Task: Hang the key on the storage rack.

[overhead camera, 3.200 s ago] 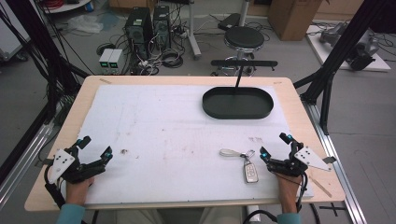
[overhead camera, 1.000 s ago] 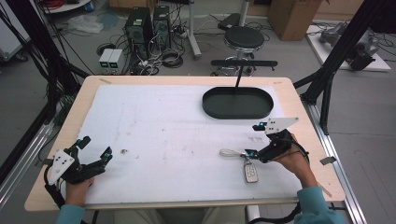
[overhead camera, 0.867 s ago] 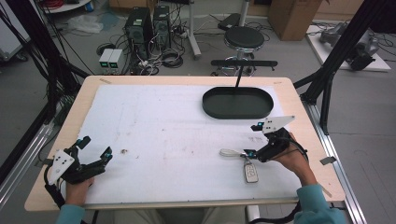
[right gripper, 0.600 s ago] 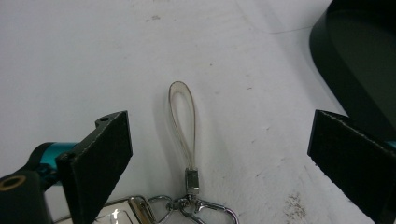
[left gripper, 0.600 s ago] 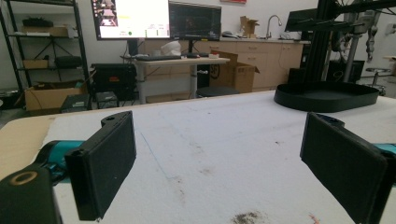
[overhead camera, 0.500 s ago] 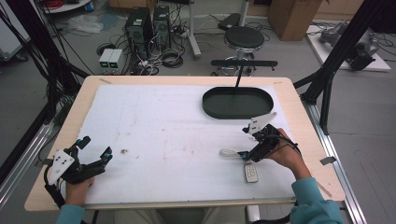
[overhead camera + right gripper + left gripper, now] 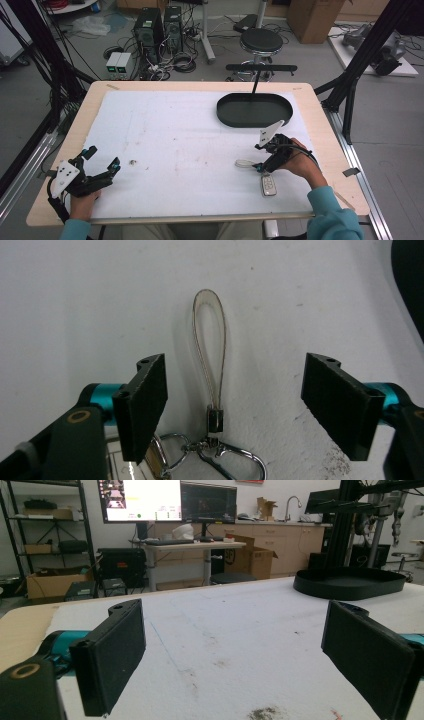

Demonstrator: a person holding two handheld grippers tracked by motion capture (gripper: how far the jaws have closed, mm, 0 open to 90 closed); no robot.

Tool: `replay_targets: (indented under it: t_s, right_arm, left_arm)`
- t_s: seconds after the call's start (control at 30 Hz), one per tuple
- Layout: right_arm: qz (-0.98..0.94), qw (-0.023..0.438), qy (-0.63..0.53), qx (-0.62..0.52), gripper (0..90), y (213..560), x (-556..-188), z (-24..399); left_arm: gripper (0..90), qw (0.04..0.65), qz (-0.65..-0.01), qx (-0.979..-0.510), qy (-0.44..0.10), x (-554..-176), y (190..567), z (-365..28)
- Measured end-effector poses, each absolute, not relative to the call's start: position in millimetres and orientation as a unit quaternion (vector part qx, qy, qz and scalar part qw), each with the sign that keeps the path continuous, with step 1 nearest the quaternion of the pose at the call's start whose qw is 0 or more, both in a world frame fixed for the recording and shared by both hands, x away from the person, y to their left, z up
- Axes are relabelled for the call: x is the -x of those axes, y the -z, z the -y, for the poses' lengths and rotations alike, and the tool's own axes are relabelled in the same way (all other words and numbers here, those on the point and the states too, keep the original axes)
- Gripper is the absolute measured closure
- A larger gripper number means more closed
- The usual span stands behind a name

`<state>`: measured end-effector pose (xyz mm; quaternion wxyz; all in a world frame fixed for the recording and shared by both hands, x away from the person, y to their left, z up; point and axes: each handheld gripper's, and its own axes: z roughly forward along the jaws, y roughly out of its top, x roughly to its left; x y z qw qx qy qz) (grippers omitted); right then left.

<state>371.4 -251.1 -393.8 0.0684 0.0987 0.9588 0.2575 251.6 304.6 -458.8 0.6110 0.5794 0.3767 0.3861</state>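
Workshop floor behind the table: computer towers (image 7: 159, 22), a round black stool (image 7: 261, 40), cardboard boxes, loose cables. In the left gripper view, monitors (image 7: 167, 500) and a desk at the far wall.

Wooden table (image 7: 320, 120) covered by a white sheet (image 7: 175, 130), lightly stained.

Black oval tray (image 7: 254, 110) at the far right of the sheet, well apart from both grippers; also visible at upper right of the left gripper view (image 7: 350, 584).

Left gripper (image 7: 101, 159) at the near left corner of the sheet, held in the left hand (image 7: 82, 204), jaws spread wide apart with nothing between them; bare sheet between the jaws in the left gripper view (image 7: 235, 650). Small dark speck (image 7: 133, 162) on the sheet just beside its right jaw tip.

Right gripper (image 7: 261, 167) at the near right of the sheet, held in the right hand (image 7: 300, 162), tilted down toward the sheet, jaws parted wide. In the right gripper view (image 7: 235, 405), jaws set on either side of the strap, touching neither.

Key fob (image 7: 268, 185) lying flat on the sheet, near the front edge, just beside the right gripper's tips.

Clear loop strap (image 7: 210, 355) lying on the sheet between the open jaws, loop pointing away from the camera; joined at a small clasp (image 7: 216, 420) to metal rings and a clip (image 7: 225, 455). Same strap pale on the sheet in the high view (image 7: 245, 163), left of the gripper tips.
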Motion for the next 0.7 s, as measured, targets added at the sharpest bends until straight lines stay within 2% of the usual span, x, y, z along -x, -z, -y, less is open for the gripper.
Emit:
replay_targets:
  t_s: [0.07, 0.1, 0.37, 0.7]
  right_arm:
    - [-0.960, 0.070, -0.253, -0.100, 28.2, 394.9, -372.0, 250.6]
    - [-0.963, 0.068, -0.241, -0.101, 32.6, 396.3, -372.7, 250.0]
    - [-0.972, 0.053, -0.207, -0.103, 46.9, 401.1, -374.2, 243.8]
    - [-0.979, 0.048, -0.175, -0.090, 55.0, 402.7, -375.7, 236.3]
  left_arm:
    - [10.9, 0.611, -0.377, -0.579, -0.386, -251.6, 458.8, -304.6]
    - [11.0, 0.611, -0.377, -0.579, -0.386, -251.6, 458.8, -304.6]
    - [10.9, 0.611, -0.376, -0.579, -0.387, -251.7, 458.9, -304.4]
    - [11.0, 0.611, -0.376, -0.580, -0.386, -251.7, 458.8, -304.5]
